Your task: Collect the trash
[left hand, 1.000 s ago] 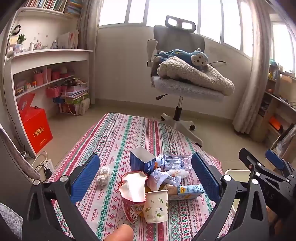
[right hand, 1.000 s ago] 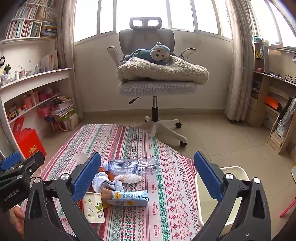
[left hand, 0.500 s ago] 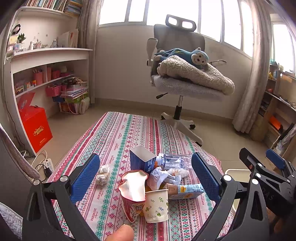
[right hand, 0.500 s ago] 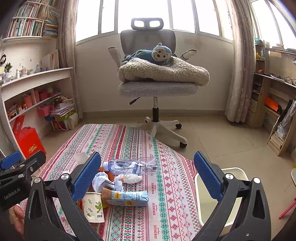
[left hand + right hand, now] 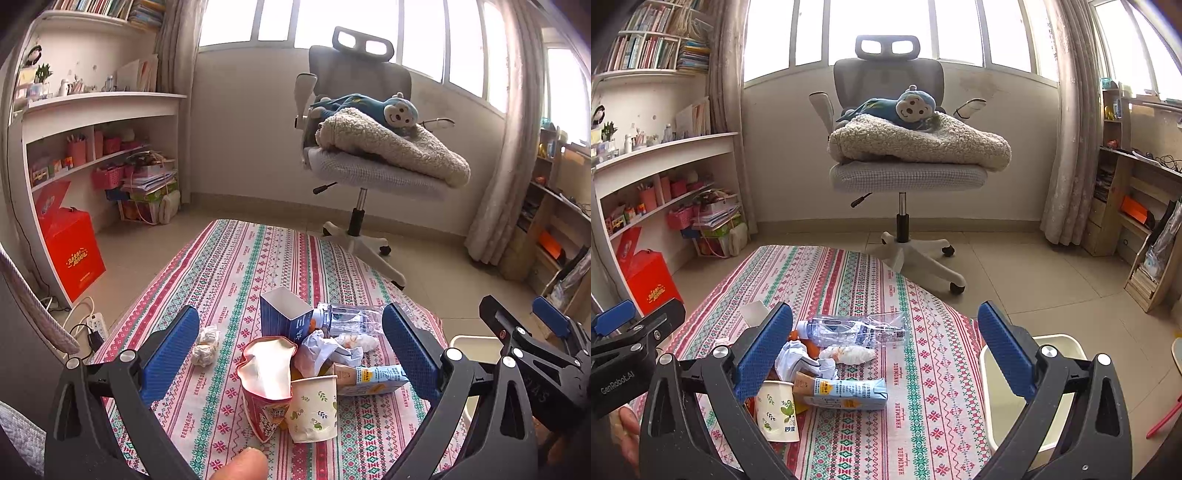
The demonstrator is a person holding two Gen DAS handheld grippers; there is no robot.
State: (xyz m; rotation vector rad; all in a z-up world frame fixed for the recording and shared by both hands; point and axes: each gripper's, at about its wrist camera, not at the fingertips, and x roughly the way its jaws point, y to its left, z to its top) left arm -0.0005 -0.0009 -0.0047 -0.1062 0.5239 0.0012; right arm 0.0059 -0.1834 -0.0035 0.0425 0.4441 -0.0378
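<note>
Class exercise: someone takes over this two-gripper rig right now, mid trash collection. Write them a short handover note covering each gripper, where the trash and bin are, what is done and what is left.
Left gripper: open, empty, above the near end of the table.
Right gripper: open, empty, beside it.
Trash, all on the striped tablecloth: paper cup, milk carton, crushed plastic bottle, crumpled wrappers, red snack bag, blue box, paper wads off to the left.
White bin: on the floor off the table's right edge; no trash visible inside.
Done: apparently nothing.
Left: every piece goes into the bin.
</note>
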